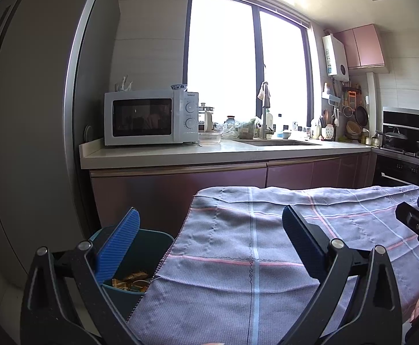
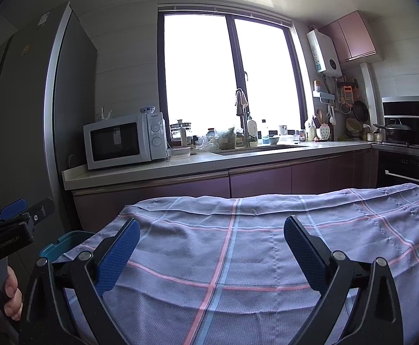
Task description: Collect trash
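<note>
the left gripper (image 1: 209,230) and right gripper (image 2: 210,237) are hovering level, jaws spread and empty, over the grey checked cloth-covered surface (image 1: 238,244); orange crumpled wrappers (image 1: 130,281) are lying in the teal plastic bin (image 1: 156,237) beside its left edge

Home kitchen, microwave (image 1: 151,117) on counter (image 1: 180,152), sink (image 1: 278,143), likely a stove (image 1: 410,141)

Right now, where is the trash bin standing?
The teal trash bin stands on the floor at the left edge of the checked cloth, low left in both wrist views, below the left gripper, with wrappers inside.
</note>
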`<state>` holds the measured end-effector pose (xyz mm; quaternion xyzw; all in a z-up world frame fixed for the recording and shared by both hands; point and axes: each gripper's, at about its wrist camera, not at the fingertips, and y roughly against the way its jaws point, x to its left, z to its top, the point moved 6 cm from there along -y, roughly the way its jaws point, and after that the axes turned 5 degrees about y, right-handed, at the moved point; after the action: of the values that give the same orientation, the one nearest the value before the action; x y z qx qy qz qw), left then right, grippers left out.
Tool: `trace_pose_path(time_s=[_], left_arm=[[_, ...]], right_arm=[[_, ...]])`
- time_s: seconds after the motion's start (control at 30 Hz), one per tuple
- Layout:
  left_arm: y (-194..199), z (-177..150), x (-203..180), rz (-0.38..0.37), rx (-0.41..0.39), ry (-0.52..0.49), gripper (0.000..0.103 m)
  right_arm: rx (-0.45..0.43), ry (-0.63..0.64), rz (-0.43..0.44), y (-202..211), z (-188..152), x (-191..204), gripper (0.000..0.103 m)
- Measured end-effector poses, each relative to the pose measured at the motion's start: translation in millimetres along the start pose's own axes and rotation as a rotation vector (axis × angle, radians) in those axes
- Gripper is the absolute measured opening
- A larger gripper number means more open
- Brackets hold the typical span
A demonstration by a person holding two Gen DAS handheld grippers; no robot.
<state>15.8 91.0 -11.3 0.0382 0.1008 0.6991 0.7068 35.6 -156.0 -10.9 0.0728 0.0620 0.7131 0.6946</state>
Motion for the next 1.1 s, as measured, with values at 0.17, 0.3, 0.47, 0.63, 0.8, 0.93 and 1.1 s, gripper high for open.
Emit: trace_pose_path(time_s=[0.17, 0.3, 0.47, 0.63, 0.8, 0.93, 1.1], left_arm=[[0, 1, -1, -0.002, -0.001, -0.001, 0.097], [-1, 4, -3, -0.001, -0.001, -0.002, 0.097], [-2, 5, -3, -0.004, 0.002, 0.002, 0.097], [-5, 8, -4, 0.001, 0.011, 0.008, 0.097], [-6, 13, -8, 0.001, 0.002, 0.004, 0.097], [-7, 16, -9, -0.003, 0.005, 0.01, 0.097], [-10, 20, -12, -0.003, 0.008, 0.014, 0.097]], right_arm=[[0.0, 0.0, -0.002, 1, 0, 0, 0.097], [-0.002, 0.0, -0.004, 0, 2, 0, 0.097], [-0.004, 0.0, -0.004, 0, 2, 0, 0.097], [-0.014, 0.003, -0.015, 0, 6, 0, 0.097], [-0.029, 0.006, -0.038, 2, 14, -7, 0.097], [-0.034, -0.006, -0.047, 3, 16, -12, 0.097], [-0.031, 0.0, -0.047, 4, 15, -12, 0.097]])
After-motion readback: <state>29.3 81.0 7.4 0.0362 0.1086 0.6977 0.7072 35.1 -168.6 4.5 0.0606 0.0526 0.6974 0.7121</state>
